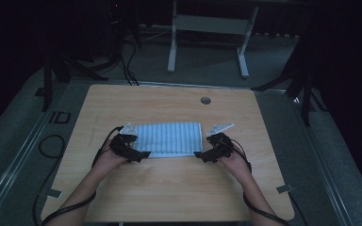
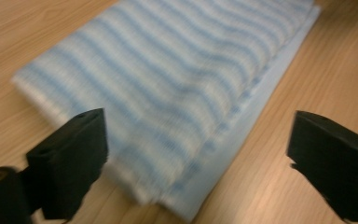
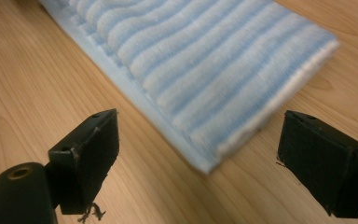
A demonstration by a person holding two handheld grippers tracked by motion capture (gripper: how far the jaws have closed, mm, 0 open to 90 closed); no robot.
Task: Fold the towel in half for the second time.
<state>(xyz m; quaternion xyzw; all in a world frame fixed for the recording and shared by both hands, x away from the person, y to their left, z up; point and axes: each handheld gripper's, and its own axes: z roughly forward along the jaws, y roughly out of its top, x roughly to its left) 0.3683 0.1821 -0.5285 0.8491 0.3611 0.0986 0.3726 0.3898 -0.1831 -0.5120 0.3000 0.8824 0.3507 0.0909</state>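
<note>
A folded blue-striped towel (image 1: 169, 139) lies flat mid-surface (image 1: 169, 188), long axis running left to right. The left tool (image 1: 133, 153) and right tool (image 1: 209, 154), each wide open and empty, face its two near corners, equally close.

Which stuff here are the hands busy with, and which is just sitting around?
Busy with:
towel, folded
left gripper, open at its near corner
right gripper, open at the other near corner

Sitting around:
table
desk frame behind
floor cables
</note>
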